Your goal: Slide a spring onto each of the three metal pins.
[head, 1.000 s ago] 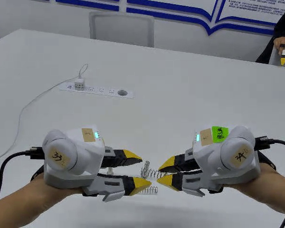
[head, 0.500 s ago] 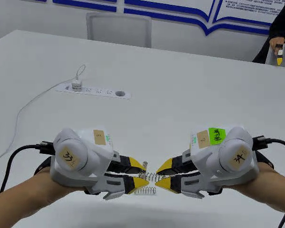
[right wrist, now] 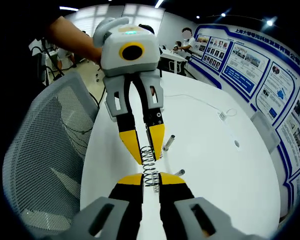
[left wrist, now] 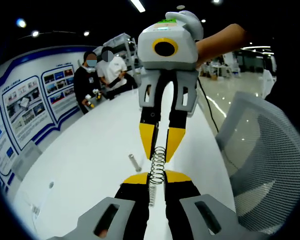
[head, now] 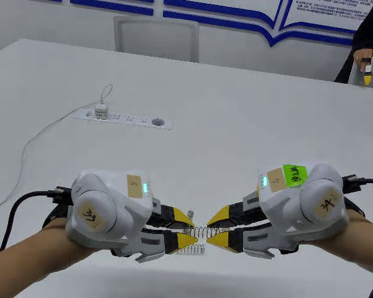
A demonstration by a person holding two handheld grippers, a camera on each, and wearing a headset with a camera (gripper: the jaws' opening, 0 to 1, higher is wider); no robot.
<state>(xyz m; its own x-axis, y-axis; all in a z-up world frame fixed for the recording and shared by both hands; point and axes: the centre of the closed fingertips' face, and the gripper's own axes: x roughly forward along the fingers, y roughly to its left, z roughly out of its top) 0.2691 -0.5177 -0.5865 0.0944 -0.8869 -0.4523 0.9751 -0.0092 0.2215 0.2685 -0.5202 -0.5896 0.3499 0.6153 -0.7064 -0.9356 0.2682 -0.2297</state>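
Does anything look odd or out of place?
One spring hangs in the air, pinched at both ends by the left gripper and right gripper; it sits on no pin. A second spring lies loose on the table.

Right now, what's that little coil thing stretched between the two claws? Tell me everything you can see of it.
The spring is a thin, open coil of bare silvery wire, small beside the tools. It lies roughly level, held above the white table, and spans the short gap between the yellow tips. The left claw pinches one end and the right claw the other; nothing else appears to touch it. Whether a pin runs through it, I cannot tell.
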